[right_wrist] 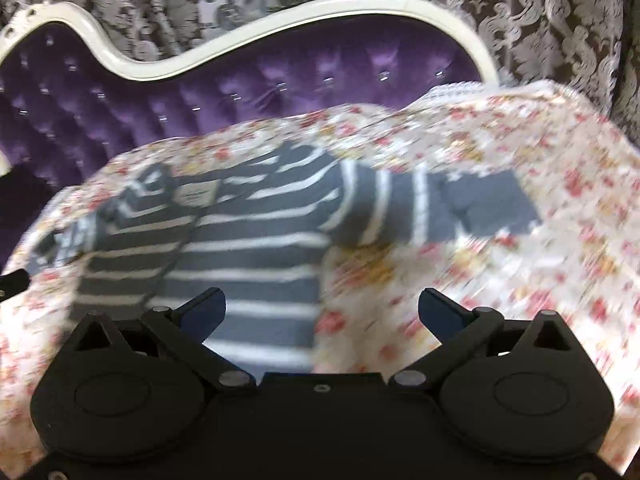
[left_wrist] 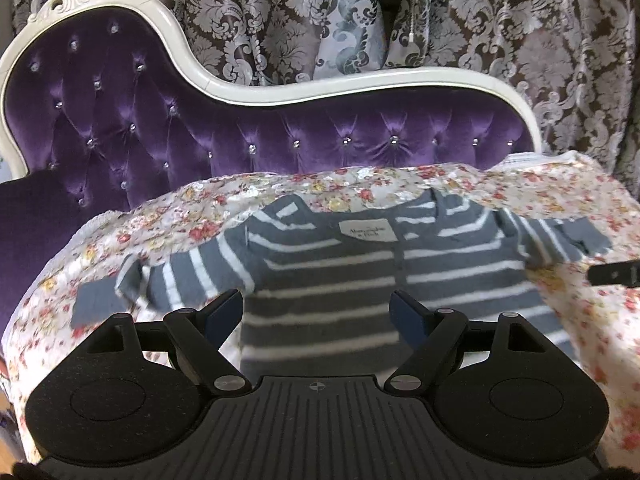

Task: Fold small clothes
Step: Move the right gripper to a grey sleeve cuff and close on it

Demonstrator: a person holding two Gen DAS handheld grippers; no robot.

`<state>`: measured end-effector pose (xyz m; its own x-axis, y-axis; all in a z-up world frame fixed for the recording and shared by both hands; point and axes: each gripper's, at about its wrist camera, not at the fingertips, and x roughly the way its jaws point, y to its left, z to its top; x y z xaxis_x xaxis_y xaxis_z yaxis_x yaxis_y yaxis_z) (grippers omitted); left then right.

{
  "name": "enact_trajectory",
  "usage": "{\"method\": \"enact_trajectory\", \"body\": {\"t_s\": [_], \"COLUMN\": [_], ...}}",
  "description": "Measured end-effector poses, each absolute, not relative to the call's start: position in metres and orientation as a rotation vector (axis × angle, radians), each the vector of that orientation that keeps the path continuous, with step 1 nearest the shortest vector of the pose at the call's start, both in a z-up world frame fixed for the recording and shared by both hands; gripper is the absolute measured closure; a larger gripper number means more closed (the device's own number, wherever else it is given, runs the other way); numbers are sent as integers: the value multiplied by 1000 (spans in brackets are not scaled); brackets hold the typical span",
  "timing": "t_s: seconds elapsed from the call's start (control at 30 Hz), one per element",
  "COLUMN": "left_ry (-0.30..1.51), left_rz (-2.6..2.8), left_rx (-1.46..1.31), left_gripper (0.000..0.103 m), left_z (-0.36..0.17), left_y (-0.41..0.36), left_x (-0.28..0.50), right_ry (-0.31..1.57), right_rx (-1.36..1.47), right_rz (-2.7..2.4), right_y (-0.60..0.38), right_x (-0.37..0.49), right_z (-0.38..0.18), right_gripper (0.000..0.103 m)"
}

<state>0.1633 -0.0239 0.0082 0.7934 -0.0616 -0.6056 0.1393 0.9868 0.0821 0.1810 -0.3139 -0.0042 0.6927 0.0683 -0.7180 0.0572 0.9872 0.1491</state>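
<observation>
A small grey sweater with white stripes (left_wrist: 332,280) lies flat on a floral cloth (left_wrist: 280,196), neck label up, both sleeves spread sideways. My left gripper (left_wrist: 318,310) is open and empty, hovering over the sweater's body. In the right wrist view the sweater (right_wrist: 248,240) lies to the left, its right sleeve (right_wrist: 472,204) stretching right. My right gripper (right_wrist: 322,308) is open and empty over the sweater's right edge and the cloth (right_wrist: 500,280). That view is motion-blurred. The right gripper's tip (left_wrist: 616,274) shows at the left wrist view's right edge.
The cloth covers the seat of a purple tufted sofa (left_wrist: 120,120) with a white carved frame (left_wrist: 340,88). Patterned damask curtains (left_wrist: 520,20) hang behind. The sofa back (right_wrist: 200,92) rises just beyond the sweater.
</observation>
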Motion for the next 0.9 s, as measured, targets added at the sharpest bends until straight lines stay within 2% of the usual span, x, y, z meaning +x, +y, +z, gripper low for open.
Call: {"method": "enact_trajectory", "body": {"t_s": [0.47, 0.77, 0.9], "left_ry": [689, 754, 742], "left_rz": [-117, -103, -105], "left_rx": [134, 120, 77], "left_gripper": [23, 23, 14], "left_z": [-57, -92, -103], "left_y": [-41, -44, -37], "left_x": [257, 285, 284], "right_ry": [754, 771, 774], "right_rx": [191, 17, -52], "right_rz": [-21, -128, -143], "right_y": [-385, -397, -391], "right_x": [254, 282, 284], "right_z": [-32, -45, -56], "right_gripper": [1, 1, 5]}}
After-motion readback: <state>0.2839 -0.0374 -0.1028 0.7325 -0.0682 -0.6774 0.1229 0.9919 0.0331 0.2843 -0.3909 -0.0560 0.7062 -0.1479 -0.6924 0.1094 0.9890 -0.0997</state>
